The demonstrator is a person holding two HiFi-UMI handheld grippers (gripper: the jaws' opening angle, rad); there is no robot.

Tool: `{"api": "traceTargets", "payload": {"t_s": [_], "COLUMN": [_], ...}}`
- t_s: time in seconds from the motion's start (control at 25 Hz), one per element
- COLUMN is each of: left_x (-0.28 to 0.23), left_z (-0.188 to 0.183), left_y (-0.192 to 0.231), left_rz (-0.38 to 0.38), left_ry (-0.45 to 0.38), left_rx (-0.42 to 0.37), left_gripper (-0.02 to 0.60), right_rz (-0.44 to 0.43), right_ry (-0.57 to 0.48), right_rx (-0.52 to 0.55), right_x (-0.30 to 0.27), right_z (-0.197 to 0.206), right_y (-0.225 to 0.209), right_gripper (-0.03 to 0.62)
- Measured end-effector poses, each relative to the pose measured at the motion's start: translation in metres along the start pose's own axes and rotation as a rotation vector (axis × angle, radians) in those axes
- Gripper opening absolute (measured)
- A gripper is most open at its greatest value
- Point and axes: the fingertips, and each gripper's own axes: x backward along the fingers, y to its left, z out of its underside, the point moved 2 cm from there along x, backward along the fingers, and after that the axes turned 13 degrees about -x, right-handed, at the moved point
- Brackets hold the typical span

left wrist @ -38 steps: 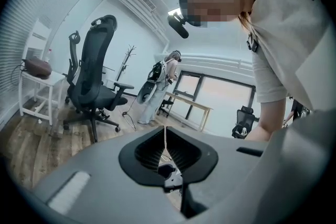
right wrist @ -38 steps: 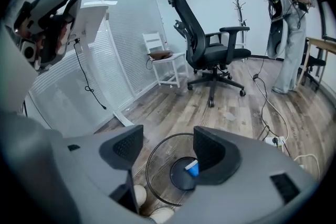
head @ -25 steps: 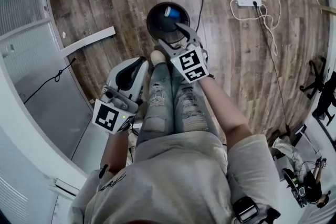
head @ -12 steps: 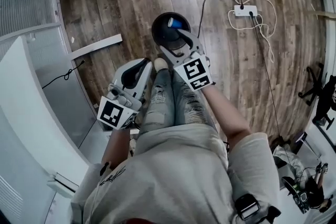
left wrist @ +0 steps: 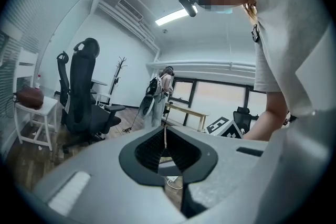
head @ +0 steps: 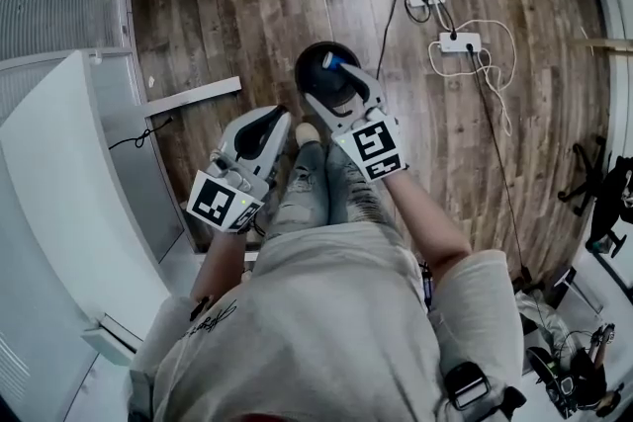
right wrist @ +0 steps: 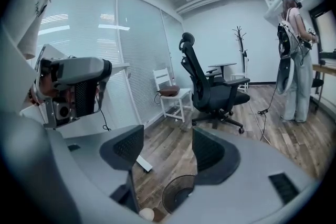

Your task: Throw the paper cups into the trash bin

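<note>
Drop step looks done. Right gripper [head: 339,92], jaws apart and empty, hangs over bin [head: 309,72], upper centre. Blue-white thing inside is probably a cup [head: 330,61]. Left gripper [head: 269,124] jaws together, empty. Next: find another cup.

Office, with swivel chair [right wrist: 200,78], blinds [right wrist: 142,34], coat stand [right wrist: 240,42].

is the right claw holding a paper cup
No, the right claw stands open and empty, the trash bin showing through its gap.

Left hand-held gripper [left wrist: 166,140], jaws together, faces an office chair [left wrist: 84,97].
</note>
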Motion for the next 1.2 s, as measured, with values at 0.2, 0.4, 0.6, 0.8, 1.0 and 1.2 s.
{"api": "traceTargets", "payload": {"t_s": [0.2,0.4,0.6,0.8,1.0,1.2], "left_x": [0.001,0.002,-0.002,-0.001,-0.006,-0.010], "left_z": [-0.018,-0.037,-0.057,-0.080,-0.098,-0.116], "left_y": [-0.002,-0.002,-0.003,-0.002,-0.003,-0.010], "left_rz": [-0.004,-0.006,0.014,0.019,0.025,0.045], "left_ry": [-0.008,-0.024,-0.033,-0.058,-0.078,-0.096], "left_rx": [-0.015,-0.042,-0.079,-0.111,-0.134,-0.156], "left_gripper": [0.002,0.002,0.003,0.002,0.002,0.002], "right_rz": [-0.024,-0.034,-0.054,-0.057,-0.060,-0.098], "right_ry": [-0.050,-0.114,-0.170,-0.229,-0.269,-0.299], "right_rx": [0.030,0.031,0.051,0.078,0.093,0.098], "right_x": [0.016,0.035,0.056,0.074,0.087,0.099], "right_z": [-0.030,-0.057,-0.091,-0.122,-0.142,-0.153], "right_y": [0.012,0.021,0.036,0.045,0.048,0.059], "right_gripper": [0.291,0.290,0.274,0.258,0.247,0.241]}}
